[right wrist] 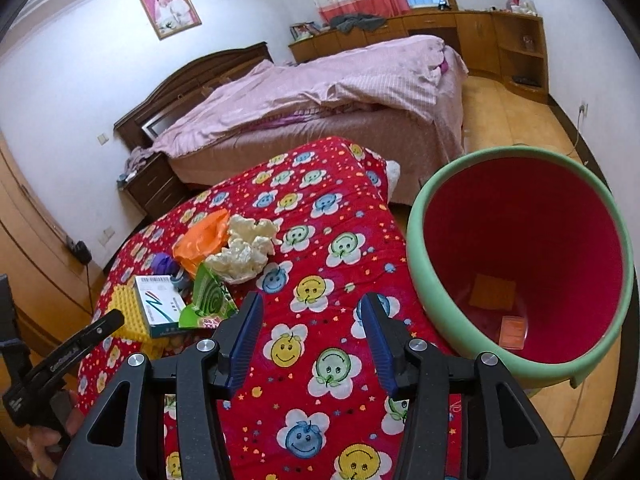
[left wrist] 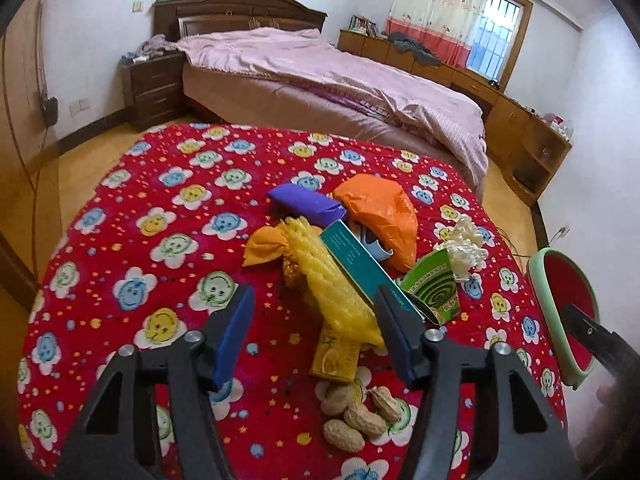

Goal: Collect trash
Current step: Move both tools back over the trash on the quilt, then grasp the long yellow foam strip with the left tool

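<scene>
A heap of trash lies on the red flowered cloth (left wrist: 160,208): a yellow foam net (left wrist: 332,292), a teal box (left wrist: 360,264), an orange bag (left wrist: 380,212), a purple packet (left wrist: 308,200), a green coil box (left wrist: 432,288), crumpled white paper (left wrist: 464,244), a yellow wrapper (left wrist: 334,360) and several peanuts (left wrist: 360,416). My left gripper (left wrist: 316,324) is open just above the foam net, whose near end shows between the fingers, untouched. My right gripper (right wrist: 312,340) is open over bare cloth, left of the green-rimmed red bin (right wrist: 416,248), which holds orange scraps (right wrist: 492,292).
The bin (left wrist: 540,288) stands off the cloth's right edge. A bed with pink covers (left wrist: 320,72) lies beyond the cloth, a dark nightstand (left wrist: 154,88) to its left and wooden cabinets (left wrist: 500,108) along the right wall. A hand (right wrist: 44,440) holds the left gripper's handle.
</scene>
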Demonstrator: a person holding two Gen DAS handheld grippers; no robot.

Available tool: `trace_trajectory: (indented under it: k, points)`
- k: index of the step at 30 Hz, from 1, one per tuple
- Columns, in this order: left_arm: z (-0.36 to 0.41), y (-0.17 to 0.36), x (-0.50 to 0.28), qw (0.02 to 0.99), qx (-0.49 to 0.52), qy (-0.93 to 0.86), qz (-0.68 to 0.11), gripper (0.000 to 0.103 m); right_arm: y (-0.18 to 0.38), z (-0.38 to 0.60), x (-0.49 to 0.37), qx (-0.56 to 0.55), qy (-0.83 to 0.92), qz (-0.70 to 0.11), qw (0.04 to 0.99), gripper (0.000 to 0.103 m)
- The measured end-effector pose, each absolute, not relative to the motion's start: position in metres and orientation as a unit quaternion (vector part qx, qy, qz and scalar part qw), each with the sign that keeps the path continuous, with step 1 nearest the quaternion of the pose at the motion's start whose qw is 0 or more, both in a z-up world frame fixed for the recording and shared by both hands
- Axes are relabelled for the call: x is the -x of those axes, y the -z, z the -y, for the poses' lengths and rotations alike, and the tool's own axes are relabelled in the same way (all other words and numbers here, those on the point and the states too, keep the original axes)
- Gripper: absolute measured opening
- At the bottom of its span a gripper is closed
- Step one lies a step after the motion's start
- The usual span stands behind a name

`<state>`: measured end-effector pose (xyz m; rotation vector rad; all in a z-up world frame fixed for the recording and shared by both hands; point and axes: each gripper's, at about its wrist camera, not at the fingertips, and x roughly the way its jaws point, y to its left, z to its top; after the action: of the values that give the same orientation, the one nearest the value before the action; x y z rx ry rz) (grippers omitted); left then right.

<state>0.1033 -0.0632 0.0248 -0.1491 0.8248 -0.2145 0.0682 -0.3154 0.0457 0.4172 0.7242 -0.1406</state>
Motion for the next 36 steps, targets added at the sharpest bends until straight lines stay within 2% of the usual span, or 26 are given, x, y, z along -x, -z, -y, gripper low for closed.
trace_trajectory:
  k: [6, 9, 11, 14, 27, 36]
  points:
    - [0.071, -0.008, -0.118, 0.891, 0.093, 0.128, -0.426, 0.049, -0.037, 0.319, -0.072, -0.208, 0.075, -0.362, 0.906, 0.052]
    - [0.073, -0.007, -0.12, 0.89, 0.091, 0.143, -0.424, 0.033, -0.035, 0.318, -0.074, -0.206, 0.077, -0.366, 0.904, 0.052]
    - [0.074, -0.007, -0.122, 0.886, 0.093, 0.156, -0.426, 0.017, -0.034, 0.316, -0.076, -0.206, 0.078, -0.368, 0.903, 0.052]
    - [0.07, -0.006, -0.123, 0.88, 0.111, 0.169, -0.43, 0.011, -0.033, 0.312, -0.078, -0.205, 0.076, -0.371, 0.903, 0.052]
    - [0.026, -0.051, -0.1, 0.907, 0.128, 0.154, -0.371, 0.011, -0.048, 0.269, -0.092, -0.171, 0.029, -0.371, 0.912, 0.052]
    - [-0.012, -0.036, -0.104, 0.912, 0.138, 0.114, -0.369, 0.011, -0.049, 0.223, -0.123, -0.142, -0.026, -0.388, 0.91, 0.052]
